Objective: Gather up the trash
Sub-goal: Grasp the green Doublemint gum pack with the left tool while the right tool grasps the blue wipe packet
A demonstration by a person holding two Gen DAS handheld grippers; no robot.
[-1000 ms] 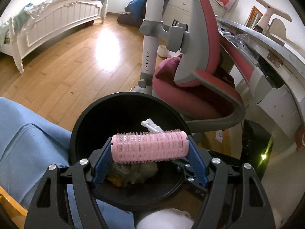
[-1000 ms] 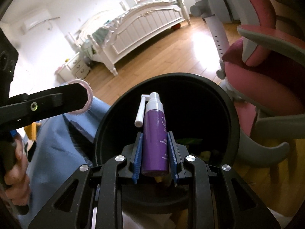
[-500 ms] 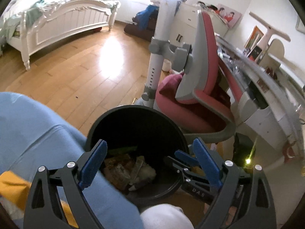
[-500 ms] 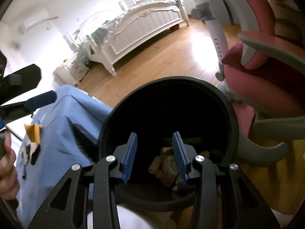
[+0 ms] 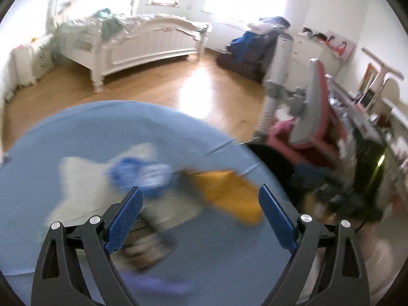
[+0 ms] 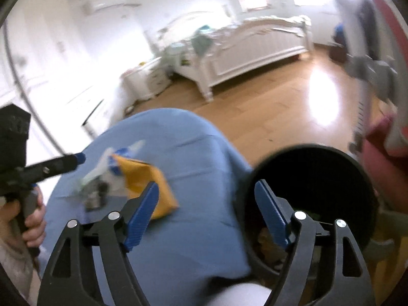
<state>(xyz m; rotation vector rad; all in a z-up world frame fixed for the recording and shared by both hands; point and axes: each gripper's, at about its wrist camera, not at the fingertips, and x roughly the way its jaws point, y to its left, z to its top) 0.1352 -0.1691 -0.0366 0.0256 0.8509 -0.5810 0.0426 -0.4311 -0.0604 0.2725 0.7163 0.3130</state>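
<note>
Both frames are pretty blurry. The left hand-held gripper point(image 5: 200, 219) is spread wide with nothing in it, hanging over the blue-covered desk point(image 5: 76, 132). The trash pile sits mid-frame just past its tips: a yellow packet point(image 5: 229, 193), a blue-and-white wrapper point(image 5: 142, 173) and some white paper point(image 5: 81, 176). The right hand-held gripper point(image 6: 206, 214) is opening, empty too, with the packet by its left finger and the black bin point(image 6: 313, 178) at lower right.
</note>
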